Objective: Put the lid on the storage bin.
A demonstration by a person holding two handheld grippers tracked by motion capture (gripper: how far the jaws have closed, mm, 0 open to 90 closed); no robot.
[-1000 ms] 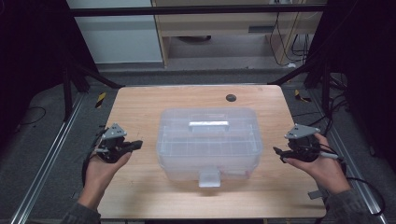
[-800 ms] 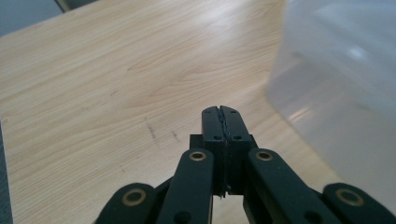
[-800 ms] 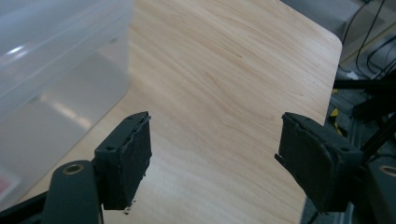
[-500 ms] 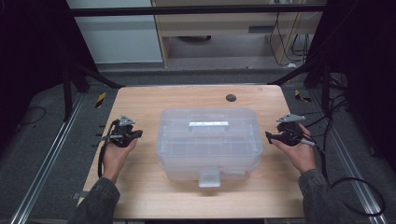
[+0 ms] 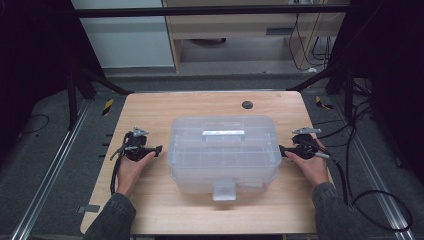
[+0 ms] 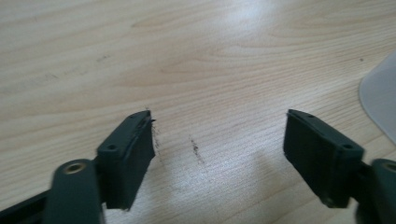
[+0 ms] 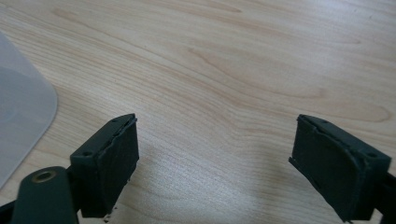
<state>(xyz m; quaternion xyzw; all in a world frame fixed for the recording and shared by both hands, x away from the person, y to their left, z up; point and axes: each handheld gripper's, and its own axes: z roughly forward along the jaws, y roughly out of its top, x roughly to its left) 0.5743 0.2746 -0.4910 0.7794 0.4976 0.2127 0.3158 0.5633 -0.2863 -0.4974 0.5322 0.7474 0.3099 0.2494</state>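
A clear plastic box (image 5: 223,152) with a lid, a top handle (image 5: 223,133) and a front latch (image 5: 224,190) stands in the middle of the wooden table (image 5: 165,107). My left gripper (image 5: 156,148) lies low at the box's left side, pointing toward it, a small gap away. Its jaws have just been opening and hold nothing; in the left gripper view (image 6: 219,144) they stand wide over bare wood, with the box's corner (image 6: 380,100) at the right. My right gripper (image 5: 283,150) points at the box's right side, its jaws (image 7: 215,154) also just opened further and empty, with the box (image 7: 21,116) at the left.
A small black round cap (image 5: 247,104) sits in the table's far part. Cables (image 5: 350,190) trail off the right edge and a cable loop (image 5: 115,170) hangs by the left hand. Dark frame posts and metal floor rails flank the table.
Both hands have moved forward and inward, down to the box's two sides. The left jaws have gone from shut to open; the right jaws have widened slightly.
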